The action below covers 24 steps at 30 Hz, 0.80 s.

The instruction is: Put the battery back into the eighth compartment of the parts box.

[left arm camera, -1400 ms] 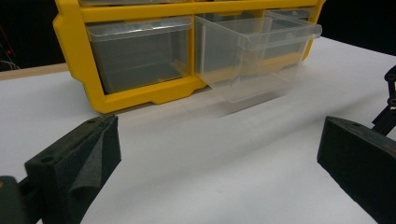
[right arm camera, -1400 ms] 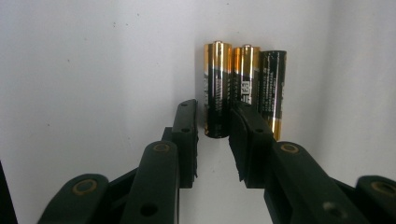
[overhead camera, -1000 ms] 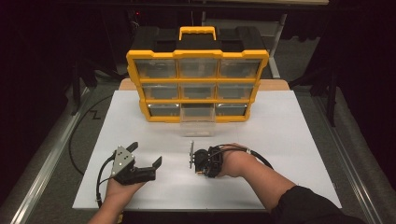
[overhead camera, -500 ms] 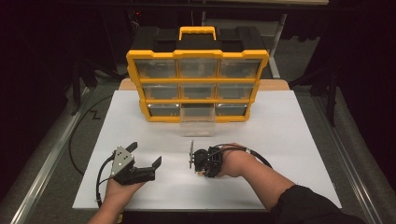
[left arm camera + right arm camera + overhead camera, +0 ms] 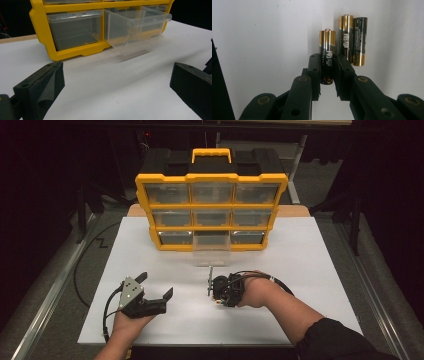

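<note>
In the right gripper view, my right gripper [image 5: 327,62] points down at the white table and is shut on a black and gold battery [image 5: 327,42], with the pads pressing its lower half. Two more batteries [image 5: 353,37] lie side by side just to its right, touching each other. The high view has the right gripper [image 5: 220,292] in front of the yellow drawer cabinet [image 5: 212,180]. The cabinet's bottom middle clear drawer [image 5: 211,242] is pulled out. My left gripper [image 5: 156,285] rests at the front left, open, with nothing between its jaws [image 5: 117,85].
The cabinet stands at the far middle of the white table top [image 5: 310,265], and its other clear drawers [image 5: 75,31] are pushed in. A black cable [image 5: 107,312] trails from the left gripper. The pulled-out drawer [image 5: 136,27] looks empty.
</note>
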Each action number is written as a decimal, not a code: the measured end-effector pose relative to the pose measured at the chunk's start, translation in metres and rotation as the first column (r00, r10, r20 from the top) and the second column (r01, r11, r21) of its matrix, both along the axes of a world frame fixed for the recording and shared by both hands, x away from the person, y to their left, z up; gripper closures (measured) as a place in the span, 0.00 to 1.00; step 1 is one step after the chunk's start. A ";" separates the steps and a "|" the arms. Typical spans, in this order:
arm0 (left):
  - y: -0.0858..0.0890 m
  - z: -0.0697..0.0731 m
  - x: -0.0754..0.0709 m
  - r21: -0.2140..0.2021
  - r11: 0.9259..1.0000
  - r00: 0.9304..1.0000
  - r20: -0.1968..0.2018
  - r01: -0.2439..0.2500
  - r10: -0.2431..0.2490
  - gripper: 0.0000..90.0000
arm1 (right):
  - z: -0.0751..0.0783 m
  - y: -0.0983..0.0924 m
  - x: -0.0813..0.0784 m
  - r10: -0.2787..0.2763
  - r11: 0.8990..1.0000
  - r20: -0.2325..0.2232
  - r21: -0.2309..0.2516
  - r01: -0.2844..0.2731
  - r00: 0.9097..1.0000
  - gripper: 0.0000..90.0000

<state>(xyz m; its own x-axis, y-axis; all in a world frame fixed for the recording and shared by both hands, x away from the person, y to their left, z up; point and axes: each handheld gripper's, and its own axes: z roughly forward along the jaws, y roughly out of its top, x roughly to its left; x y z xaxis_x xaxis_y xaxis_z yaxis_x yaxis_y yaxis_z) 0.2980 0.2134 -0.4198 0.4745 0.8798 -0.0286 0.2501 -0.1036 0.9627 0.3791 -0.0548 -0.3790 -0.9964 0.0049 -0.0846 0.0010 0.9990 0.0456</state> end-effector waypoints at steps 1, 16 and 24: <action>0.000 0.000 0.000 0.000 1.000 1.000 0.000 0.000 0.000 0.00 | 0.001 -0.001 0.001 0.003 1.000 0.001 0.000 -0.003 1.000 0.87; 0.000 0.000 0.000 0.002 1.000 1.000 0.003 0.001 -0.001 0.00 | 0.014 -0.011 0.008 -0.021 1.000 0.002 -0.009 0.021 1.000 0.87; 0.000 0.000 0.000 0.000 1.000 1.000 0.002 0.000 0.000 0.00 | 0.025 -0.012 0.014 -0.032 0.999 -0.003 -0.013 0.032 0.999 0.87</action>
<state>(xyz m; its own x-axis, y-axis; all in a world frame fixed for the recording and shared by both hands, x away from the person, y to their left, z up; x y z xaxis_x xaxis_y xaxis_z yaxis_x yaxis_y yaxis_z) 0.2979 0.2139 -0.4198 0.4746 0.8798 -0.0279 0.2480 -0.1032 0.9632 0.3936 -0.0665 -0.3542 -0.9960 0.0361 -0.0817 0.0335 0.9989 0.0329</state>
